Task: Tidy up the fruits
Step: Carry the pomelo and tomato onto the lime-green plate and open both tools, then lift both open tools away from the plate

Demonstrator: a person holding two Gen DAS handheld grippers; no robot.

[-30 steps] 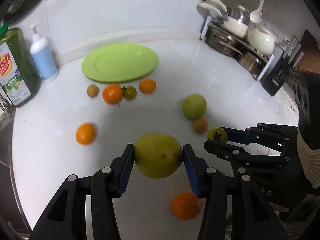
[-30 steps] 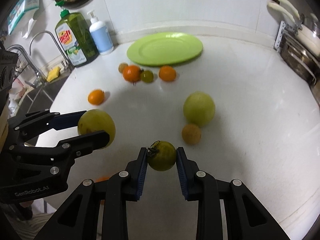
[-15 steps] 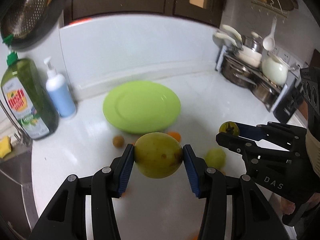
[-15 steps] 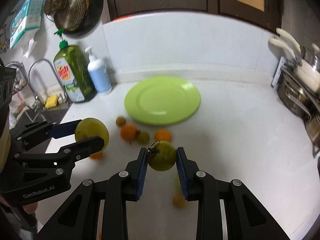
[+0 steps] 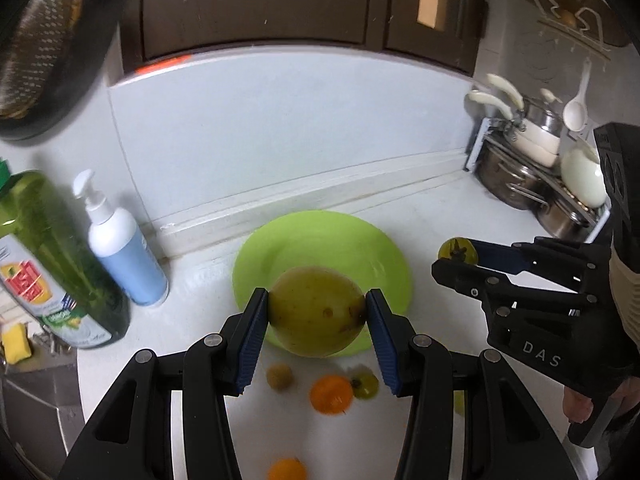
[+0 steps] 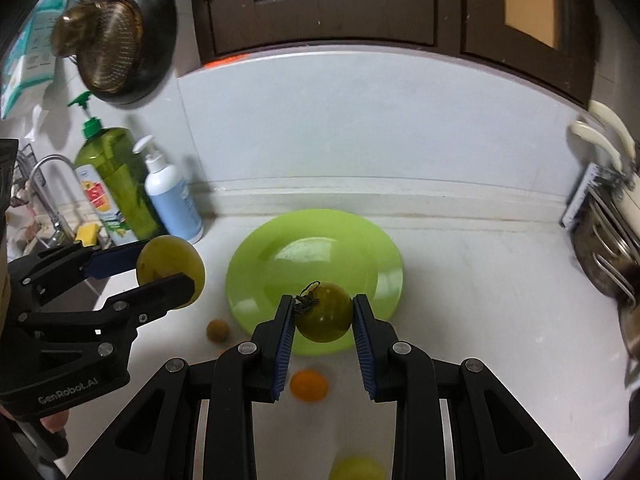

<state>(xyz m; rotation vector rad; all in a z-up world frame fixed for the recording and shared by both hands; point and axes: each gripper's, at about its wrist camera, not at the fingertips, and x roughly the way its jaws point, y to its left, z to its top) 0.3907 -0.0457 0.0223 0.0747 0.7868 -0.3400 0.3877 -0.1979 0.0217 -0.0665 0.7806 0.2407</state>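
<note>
My left gripper (image 5: 317, 314) is shut on a large yellow-green fruit (image 5: 316, 310), held in the air just in front of the lime green plate (image 5: 320, 240). My right gripper (image 6: 323, 314) is shut on a small green tomato (image 6: 326, 312) with a dried stem, above the near rim of the same plate (image 6: 314, 252). Each gripper shows in the other's view: the right one (image 5: 456, 256) at the right, the left one (image 6: 170, 272) at the left. Loose on the white counter lie an orange (image 5: 331, 393), a small brown fruit (image 5: 279, 376) and a small green tomato (image 5: 365, 385).
A green dish soap bottle (image 5: 48, 260) and a white-and-blue pump bottle (image 5: 124, 252) stand left of the plate by the wall. A sink with a tap (image 6: 44, 184) is at far left. A rack of pots (image 5: 532, 176) fills the right corner. Dark cabinets hang overhead.
Both grippers rose and travelled forward over the counter toward the plate, each keeping its fruit. The loose fruits slid from ahead of the fingers to beneath them, and the plate now sits close.
</note>
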